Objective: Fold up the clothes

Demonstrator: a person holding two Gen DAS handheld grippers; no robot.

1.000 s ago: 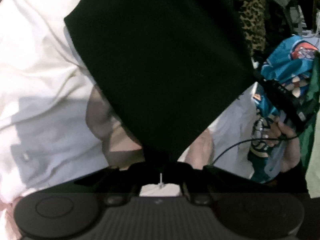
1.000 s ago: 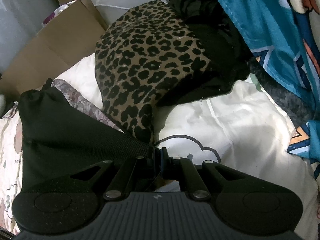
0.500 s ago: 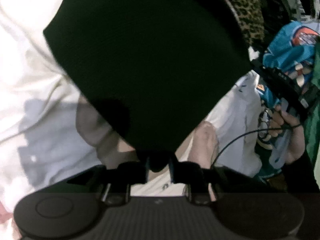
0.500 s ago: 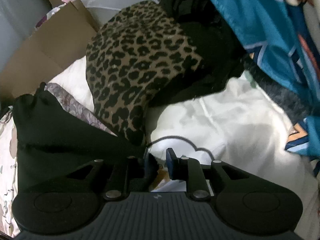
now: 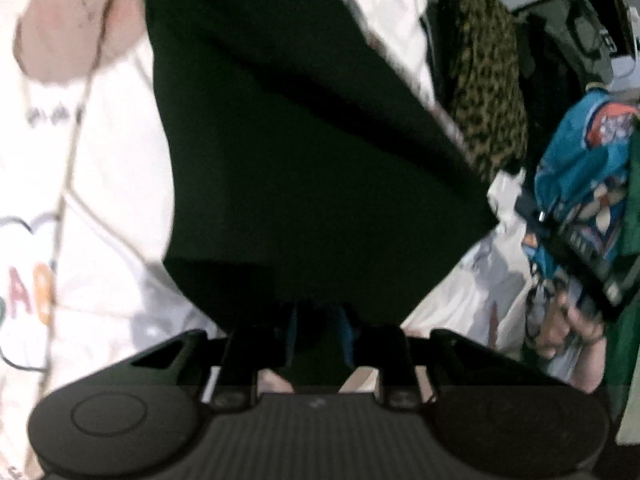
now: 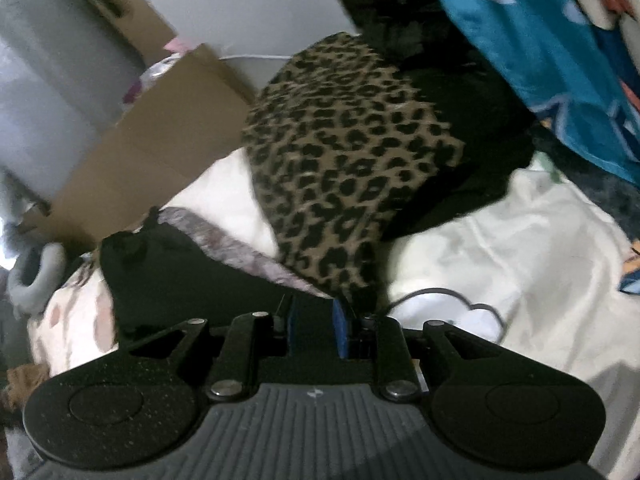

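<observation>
The black garment (image 5: 312,152) lies spread on the white printed bedsheet (image 5: 100,184), filling the middle of the left wrist view from twelve o'clock down to the left gripper (image 5: 320,328). That gripper's jaws have just been opening; they stand a little apart, blue pads showing, with dark cloth in the gap, though I cannot tell whether the pads press on it. The right gripper (image 6: 314,330) has likewise just been opening, its jaws narrowly parted over the garment's edge, the fabric stretching away toward nine o'clock. A leopard-print garment (image 6: 344,152) is heaped at twelve o'clock, a cardboard box (image 6: 152,148) at ten, and a blue cartoon-print cloth (image 6: 560,52) hangs at two.
</observation>
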